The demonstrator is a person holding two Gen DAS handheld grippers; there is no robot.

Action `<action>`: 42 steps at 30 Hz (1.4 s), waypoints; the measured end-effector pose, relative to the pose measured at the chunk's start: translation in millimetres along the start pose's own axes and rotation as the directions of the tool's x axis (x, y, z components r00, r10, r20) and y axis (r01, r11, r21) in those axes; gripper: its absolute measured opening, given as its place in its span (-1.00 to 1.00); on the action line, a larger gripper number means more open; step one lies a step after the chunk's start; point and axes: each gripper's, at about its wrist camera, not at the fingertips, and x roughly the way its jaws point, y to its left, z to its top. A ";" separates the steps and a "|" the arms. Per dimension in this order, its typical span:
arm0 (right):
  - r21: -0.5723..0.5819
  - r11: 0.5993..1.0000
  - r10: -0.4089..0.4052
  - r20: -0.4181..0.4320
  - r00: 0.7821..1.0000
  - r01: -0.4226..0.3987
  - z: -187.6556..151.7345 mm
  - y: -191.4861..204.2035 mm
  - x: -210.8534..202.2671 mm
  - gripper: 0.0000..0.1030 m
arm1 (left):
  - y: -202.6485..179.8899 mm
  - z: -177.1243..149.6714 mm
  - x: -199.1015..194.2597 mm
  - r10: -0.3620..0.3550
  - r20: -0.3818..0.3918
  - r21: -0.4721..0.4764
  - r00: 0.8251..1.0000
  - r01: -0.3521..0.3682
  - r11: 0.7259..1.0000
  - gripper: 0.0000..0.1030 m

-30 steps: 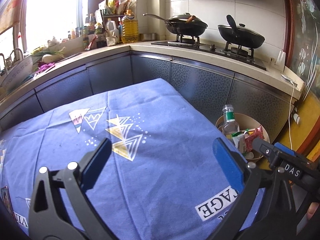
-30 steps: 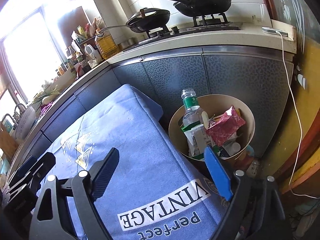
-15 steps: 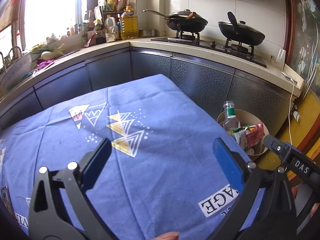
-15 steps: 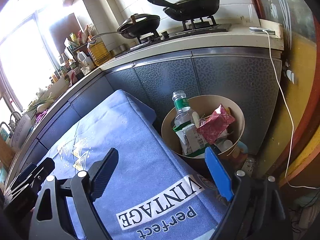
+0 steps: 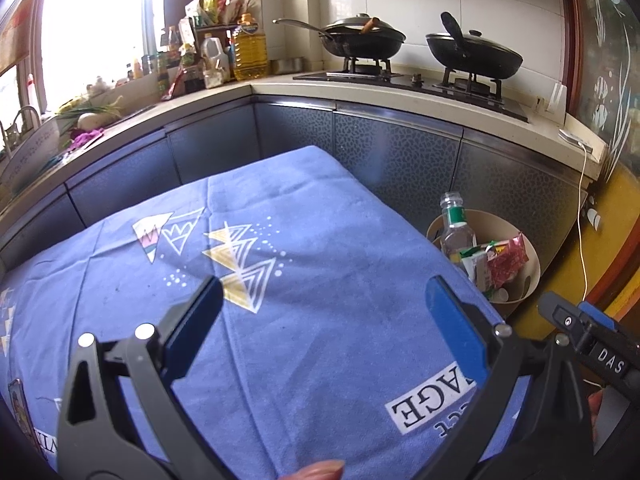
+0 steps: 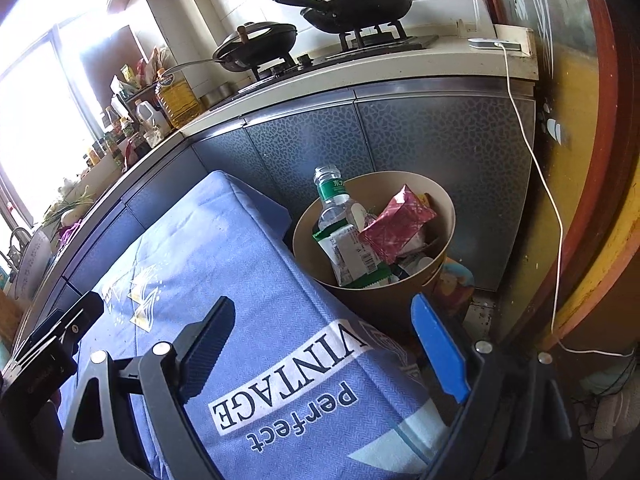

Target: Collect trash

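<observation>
Window side: I see a crowd of bottles and packets on the counter by the bright window; their labels are too small for me to read.
Oil jug (image 5: 250,54): a big yellow jug with a blue collar label at the counter's corner; I can't make out the print.
Stove: two black pans on the burners, the left pan (image 5: 362,40) with a wooden-handled tool inside, the right pan (image 5: 474,56) lidded.
Tablecloth (image 5: 280,280): blue, with triangle motifs; from my right wrist camera I read "VINTAGE" in a white band and "perfect" beneath it.
Left gripper (image 5: 320,320): jaws standing wide with nothing between them, only cloth below.
Fingertip (image 5: 320,470): one shows at the bottom edge of the left view.
Right gripper (image 6: 324,344): jaws spread wide and empty over the "VINTAGE" print; its body, lettered "DAS", shows at the right of the left view.
Trash bin (image 6: 448,216): tan and round, on the floor just beside the table's corner, in front of the grey cabinets.
Bin contents: a clear bottle (image 6: 332,200) with a green label stands upright, a green-and-white packet (image 6: 352,256) with a barcode leans on it, and a red wrapper (image 6: 396,220) lies on top; more scraps sit lower down.
Counter end: a white device (image 6: 494,44) with a white cable hanging down the yellow wall.
</observation>
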 end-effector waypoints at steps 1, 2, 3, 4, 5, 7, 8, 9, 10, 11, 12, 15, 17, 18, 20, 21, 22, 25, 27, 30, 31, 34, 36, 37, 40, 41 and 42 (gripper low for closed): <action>0.005 1.000 -0.002 0.001 1.000 0.002 0.4 -2.2 -0.7 0.72 | -2.7 -0.2 -0.6 -0.006 0.002 0.004 1.000 0.006 1.000 0.88; 0.010 1.000 -0.005 0.005 1.000 0.004 1.3 -4.5 -2.2 0.72 | -5.4 -0.1 -1.1 -0.010 0.003 0.008 1.000 0.010 1.000 0.88; 0.014 1.000 -0.005 0.009 1.000 0.005 2.0 -6.6 -3.4 0.72 | -7.6 -0.1 -1.7 -0.011 0.005 0.011 1.000 0.011 1.000 0.88; 0.017 1.000 -0.006 0.013 1.000 0.006 2.3 -8.2 -4.7 0.72 | -9.7 -0.1 -2.3 -0.010 0.008 0.016 1.000 0.010 1.000 0.88; 0.019 1.000 -0.007 0.015 1.000 0.006 2.7 -9.1 -5.5 0.72 | -11.4 0.4 -2.6 -0.010 0.010 0.021 1.000 0.010 1.000 0.88; 0.020 1.000 -0.006 0.020 1.000 0.006 3.5 -11.1 -6.6 0.72 | -13.9 0.6 -3.8 -0.018 0.010 0.023 1.000 0.018 1.000 0.88; 0.020 1.000 -0.006 0.021 1.000 0.005 3.7 -11.7 -6.9 0.72 | -14.7 0.8 -4.0 -0.029 0.005 0.022 1.000 0.029 0.999 0.88; 0.019 1.000 -0.005 0.021 1.000 0.005 3.9 -12.0 -6.9 0.72 | -15.6 0.6 -4.3 -0.037 0.002 0.021 0.999 0.037 0.999 0.88; 0.018 1.000 -0.004 0.020 1.000 0.004 4.0 -12.4 -6.7 0.72 | -15.9 0.3 -4.8 -0.040 0.003 0.021 0.999 0.040 0.999 0.88; 0.018 1.000 -0.002 0.017 1.000 0.001 3.8 -12.3 -6.3 0.72 | -16.2 0.1 -5.5 -0.036 0.006 0.022 0.999 0.036 0.999 0.88; 0.018 1.000 0.000 0.016 1.000 -0.001 4.1 -11.7 -6.3 0.72 | -16.8 0.0 -6.0 -0.030 0.009 0.023 1.000 0.030 0.999 0.88; 0.014 1.000 0.005 0.022 1.000 -0.005 5.0 -10.8 -7.9 0.72 | -16.0 -0.3 -7.5 -0.025 0.012 0.023 1.000 0.025 0.999 0.88; 0.012 1.000 0.009 0.026 1.000 -0.009 6.5 -10.4 -8.5 0.72 | -15.4 -0.6 -7.3 -0.021 0.007 0.020 1.000 0.021 1.000 0.88; 0.010 1.000 0.011 0.029 1.000 -0.011 7.1 -9.7 -9.0 0.72 | -14.9 -0.5 -7.1 -0.017 0.005 0.019 1.000 0.017 1.000 0.88; 0.005 1.000 0.015 0.034 0.999 -0.016 8.1 -7.9 -9.7 0.72 | -14.2 -0.5 -6.9 -0.007 0.001 0.016 1.000 0.007 1.000 0.88; 0.002 1.000 0.017 0.037 0.999 -0.017 7.9 -6.9 -10.5 0.72 | -14.1 -0.6 -6.9 -0.003 0.000 0.015 1.000 0.003 1.000 0.88; -0.003 1.000 0.019 0.039 0.999 -0.018 7.8 -5.7 -10.9 0.72 | -14.0 -0.9 -7.0 -0.001 -0.001 0.014 1.000 0.001 1.000 0.88; -0.010 1.000 0.024 0.038 0.999 -0.024 7.8 -3.0 -10.9 0.72 | -13.9 -1.5 -7.5 0.005 -0.003 0.013 1.000 -0.004 1.000 0.88; -0.013 1.000 0.027 0.037 0.999 -0.026 7.4 -1.3 -10.7 0.72 | -13.8 -1.9 -7.8 0.011 -0.002 0.013 1.000 -0.011 1.000 0.88; -0.018 0.999 0.028 0.037 0.999 -0.028 7.5 1.2 -10.6 0.72 | -12.9 -2.5 -8.0 0.011 -0.006 0.009 1.000 -0.011 1.000 0.88; -0.019 0.999 0.028 0.037 0.999 -0.028 7.3 2.2 -10.7 0.72 | -12.4 -2.7 -8.0 0.011 -0.006 0.008 1.000 -0.011 1.000 0.88; -0.025 0.999 0.030 0.040 0.999 -0.029 6.9 3.8 -10.8 0.72 | -11.0 -3.6 -8.0 0.015 -0.007 0.005 1.000 -0.015 1.000 0.88; -0.026 0.999 0.031 0.037 0.999 -0.030 6.9 4.2 -10.0 0.72 | -10.2 -4.4 -7.6 0.014 -0.010 0.002 1.000 -0.014 1.000 0.88; -0.027 0.999 0.031 0.036 0.999 -0.030 6.8 4.4 -9.5 0.72 | -9.8 -4.9 -7.5 0.016 -0.010 0.002 1.000 -0.016 1.000 0.88; -0.029 0.999 0.032 0.035 0.999 -0.031 6.7 5.7 -9.0 0.72 | -7.6 -6.2 -6.9 0.014 -0.014 -0.001 1.000 -0.015 1.000 0.88; -0.030 0.999 0.033 0.035 0.999 -0.032 6.8 6.4 -8.9 0.72 | -7.1 -6.5 -6.7 0.015 -0.015 -0.002 1.000 -0.015 1.000 0.88; -0.031 0.999 0.035 0.035 0.999 -0.034 6.7 7.1 -8.9 0.72 | -6.7 -6.5 -6.4 0.016 -0.016 -0.002 1.000 -0.016 1.000 0.88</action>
